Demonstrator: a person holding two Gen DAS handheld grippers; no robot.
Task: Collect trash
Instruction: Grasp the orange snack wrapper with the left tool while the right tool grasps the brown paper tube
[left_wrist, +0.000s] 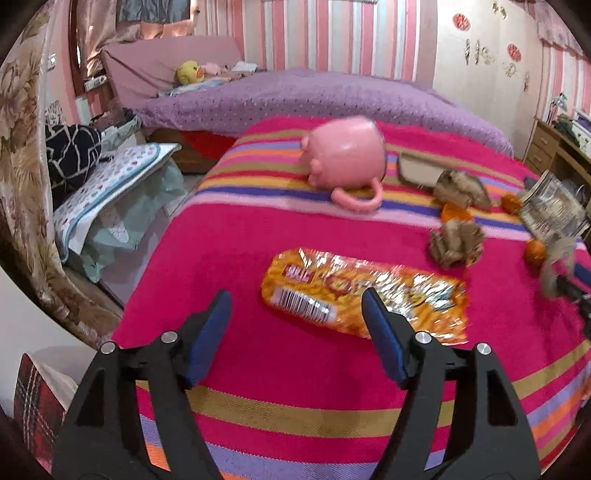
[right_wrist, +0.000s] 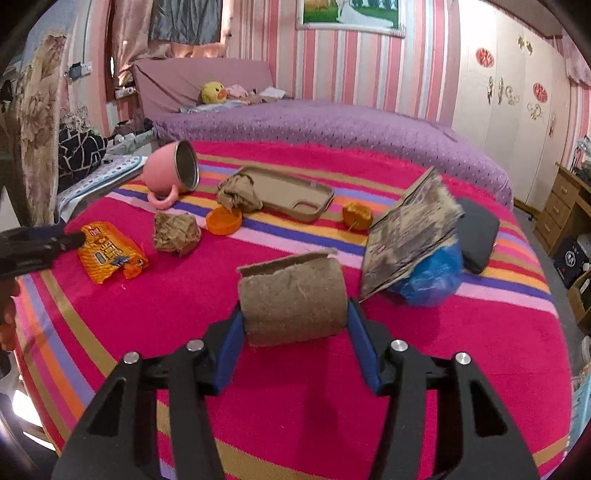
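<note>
My right gripper (right_wrist: 294, 308) is shut on a brown cardboard tube (right_wrist: 291, 299), with a blue pad pressed against each end, low over the striped bedspread (right_wrist: 461, 350). My left gripper (left_wrist: 297, 306) is open above the same bedspread. An orange foil snack wrapper (left_wrist: 364, 291) lies flat just beyond its fingertips and the right finger overlaps the wrapper's near edge. From the right wrist view the wrapper (right_wrist: 110, 254) sits at the left, with the left gripper's tip beside it. Crumpled brown paper (right_wrist: 176, 233), an orange lid (right_wrist: 223, 220) and orange peel (right_wrist: 356, 216) lie farther back.
A pink mug (right_wrist: 170, 173) lies on its side at the back left. A beige phone case (right_wrist: 295, 197) holds another paper wad (right_wrist: 236, 194). A torn printed carton (right_wrist: 410, 236) leans on a blue plastic bag (right_wrist: 432, 277), beside a dark pouch (right_wrist: 478, 232). Wooden drawers (right_wrist: 561, 206) stand at the right.
</note>
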